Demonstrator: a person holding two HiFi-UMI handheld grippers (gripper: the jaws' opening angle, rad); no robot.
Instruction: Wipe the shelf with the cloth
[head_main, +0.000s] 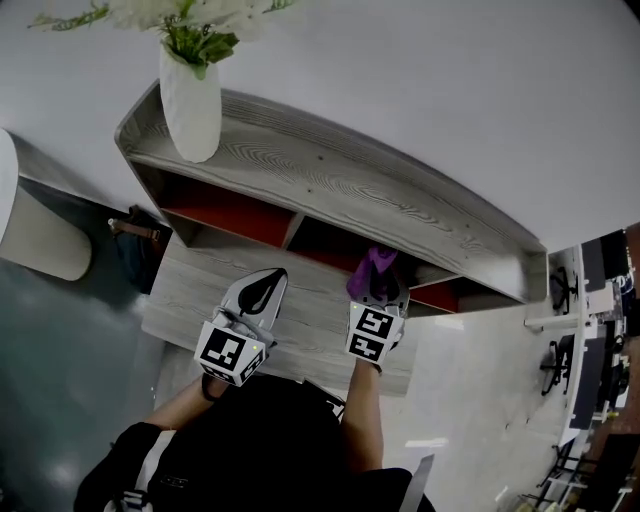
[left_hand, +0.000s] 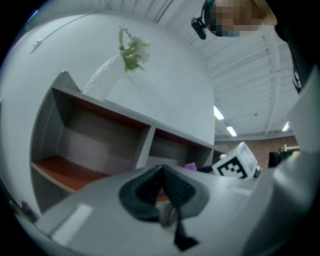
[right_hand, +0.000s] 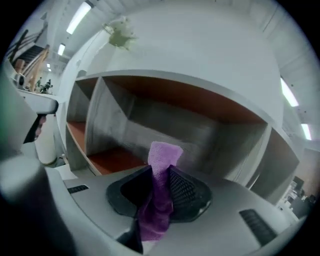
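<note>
Cloth clamped tight in right gripper, tip sticking out twd shelf.

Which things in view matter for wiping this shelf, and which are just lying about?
For the job:
- purple cloth, clamped in the right gripper
- shelf

Just there:
- white vase of flowers, standing on the shelf top
- left gripper, shut on nothing
</note>
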